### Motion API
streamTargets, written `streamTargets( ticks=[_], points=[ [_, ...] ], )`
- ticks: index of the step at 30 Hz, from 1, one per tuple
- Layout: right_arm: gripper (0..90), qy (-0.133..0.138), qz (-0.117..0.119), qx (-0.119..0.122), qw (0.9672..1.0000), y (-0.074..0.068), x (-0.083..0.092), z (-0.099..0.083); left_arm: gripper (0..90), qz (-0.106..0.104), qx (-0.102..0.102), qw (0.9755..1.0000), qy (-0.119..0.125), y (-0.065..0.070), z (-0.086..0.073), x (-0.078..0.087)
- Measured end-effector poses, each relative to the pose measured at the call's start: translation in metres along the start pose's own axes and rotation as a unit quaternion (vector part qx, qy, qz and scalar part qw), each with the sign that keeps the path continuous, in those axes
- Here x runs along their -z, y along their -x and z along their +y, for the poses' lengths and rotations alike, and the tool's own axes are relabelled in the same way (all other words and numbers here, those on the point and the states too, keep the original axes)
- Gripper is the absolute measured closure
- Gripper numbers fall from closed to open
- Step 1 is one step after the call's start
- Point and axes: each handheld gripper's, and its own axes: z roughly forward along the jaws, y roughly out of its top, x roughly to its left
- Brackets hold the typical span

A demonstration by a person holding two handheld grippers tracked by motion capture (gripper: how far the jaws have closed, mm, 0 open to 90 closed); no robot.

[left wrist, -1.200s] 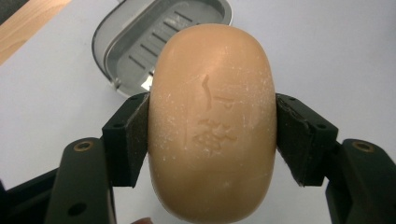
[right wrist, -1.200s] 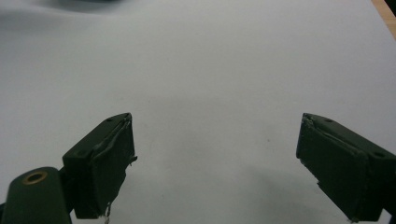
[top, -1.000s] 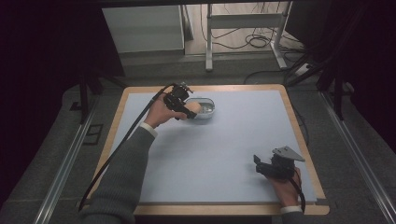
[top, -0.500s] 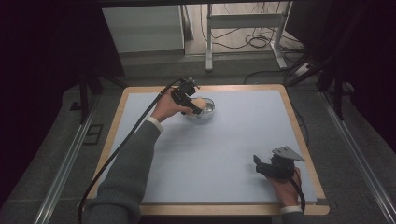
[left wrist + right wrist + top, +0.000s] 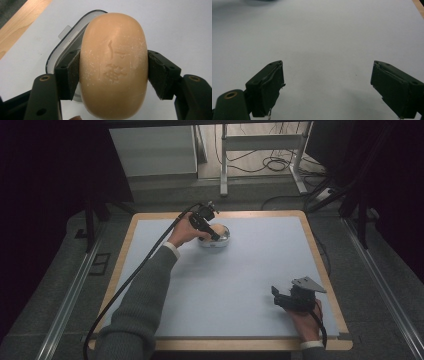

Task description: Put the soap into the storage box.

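Soap clamped in your left gripper (image 5: 112, 75), just above its dish.

Your pads (image 5: 72, 72) pressed the long flanks of the peach soap bar (image 5: 113, 65), a firm, smooth, likely slippery solid, best gripped across its middle as you had it. Beyond it sat the clear soap dish (image 5: 67, 42) on the blue mat (image 5: 250, 270). Your right gripper (image 5: 327, 82) rested with its jaws apart, nothing between them.

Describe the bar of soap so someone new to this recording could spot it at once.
Start at the pale blue table mat and go to its far edge, where a clear shallow dish sits. Just above it, the left gripper clamps the soap: a rounded, peach-coloured oval bar with stamped characters.
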Motion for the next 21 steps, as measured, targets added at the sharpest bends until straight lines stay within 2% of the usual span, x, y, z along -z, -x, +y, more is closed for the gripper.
streamTargets(
  ticks=[7, 10, 21],
  points=[
    [11.6, 0.001, 0.000, -0.001, 1.0000, 0.000, 0.000, 0.000, 32.5, 0.005, 0.007, 0.9998, -0.016, -0.011, 0.002, -0.018],
    [11.6, 0.000, 0.000, -0.002, 1.0000, 0.000, 0.000, 0.000, 32.5, 0.001, 0.010, 0.9999, -0.014, -0.015, 0.004, -0.022],
    [11.6, 0.001, 0.000, -0.003, 1.0000, 0.001, 0.000, 0.000, 32.5, 0.002, 0.005, 0.9997, -0.022, -0.016, 0.006, -0.033]
  ],
)
